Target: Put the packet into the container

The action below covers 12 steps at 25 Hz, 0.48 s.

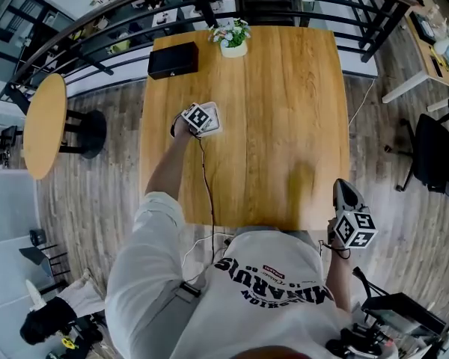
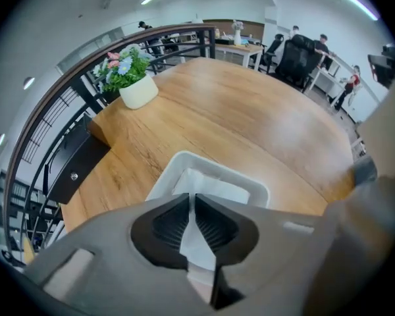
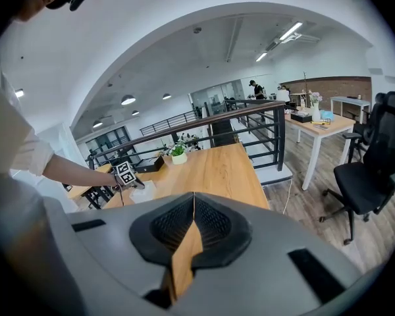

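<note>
One white container (image 2: pixel 258 191) sits on the wooden table (image 2: pixel 250 124). A white packet (image 2: pixel 210 188) lies partly inside it, with its near end pinched between the almost closed jaws of the left gripper (image 2: pixel 195 199) above. The right gripper (image 3: pixel 193 203), jaws together and empty, is held beyond the table's near edge.
</note>
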### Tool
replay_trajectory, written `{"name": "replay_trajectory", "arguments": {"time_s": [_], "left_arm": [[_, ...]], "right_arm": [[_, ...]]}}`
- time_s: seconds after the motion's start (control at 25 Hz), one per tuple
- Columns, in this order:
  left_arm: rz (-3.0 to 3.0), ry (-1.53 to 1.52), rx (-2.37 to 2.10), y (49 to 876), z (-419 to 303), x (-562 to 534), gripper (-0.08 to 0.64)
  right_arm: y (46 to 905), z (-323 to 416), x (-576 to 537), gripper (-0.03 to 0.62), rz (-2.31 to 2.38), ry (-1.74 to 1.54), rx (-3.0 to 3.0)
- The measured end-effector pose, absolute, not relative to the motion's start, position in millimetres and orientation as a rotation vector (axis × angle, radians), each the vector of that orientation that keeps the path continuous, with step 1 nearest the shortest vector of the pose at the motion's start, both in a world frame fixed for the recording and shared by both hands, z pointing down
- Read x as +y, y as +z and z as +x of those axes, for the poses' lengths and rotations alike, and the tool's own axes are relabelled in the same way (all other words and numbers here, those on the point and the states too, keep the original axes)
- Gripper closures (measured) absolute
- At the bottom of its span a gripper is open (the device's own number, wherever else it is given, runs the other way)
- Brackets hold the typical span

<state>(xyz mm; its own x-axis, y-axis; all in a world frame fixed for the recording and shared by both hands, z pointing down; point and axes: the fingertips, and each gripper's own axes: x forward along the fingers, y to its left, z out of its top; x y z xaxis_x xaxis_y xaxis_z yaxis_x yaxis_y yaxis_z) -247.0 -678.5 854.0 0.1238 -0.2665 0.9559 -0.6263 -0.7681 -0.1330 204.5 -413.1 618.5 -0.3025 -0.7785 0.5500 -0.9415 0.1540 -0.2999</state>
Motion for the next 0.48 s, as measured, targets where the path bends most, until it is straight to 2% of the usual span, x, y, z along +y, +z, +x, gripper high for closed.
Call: {"name": "replay_trajectory", "arguments": {"time_s": [0.16,0.28,0.48], "left_arm": [[2.146,1.504,-1.036,853,-252,-684,0.513],[2.173,1.366,-1.177,834,-256,-688,0.409],[2.279,1.009,-1.405,761,-251,-697,0.397]], "right_arm": [[613,200,-419,0.581,1.657,0.859,-2.194],[609,199,-420,0.581,1.644,0.841,-2.210],[591,193,-433,0.581,1.633,0.775,-2.268]]}}
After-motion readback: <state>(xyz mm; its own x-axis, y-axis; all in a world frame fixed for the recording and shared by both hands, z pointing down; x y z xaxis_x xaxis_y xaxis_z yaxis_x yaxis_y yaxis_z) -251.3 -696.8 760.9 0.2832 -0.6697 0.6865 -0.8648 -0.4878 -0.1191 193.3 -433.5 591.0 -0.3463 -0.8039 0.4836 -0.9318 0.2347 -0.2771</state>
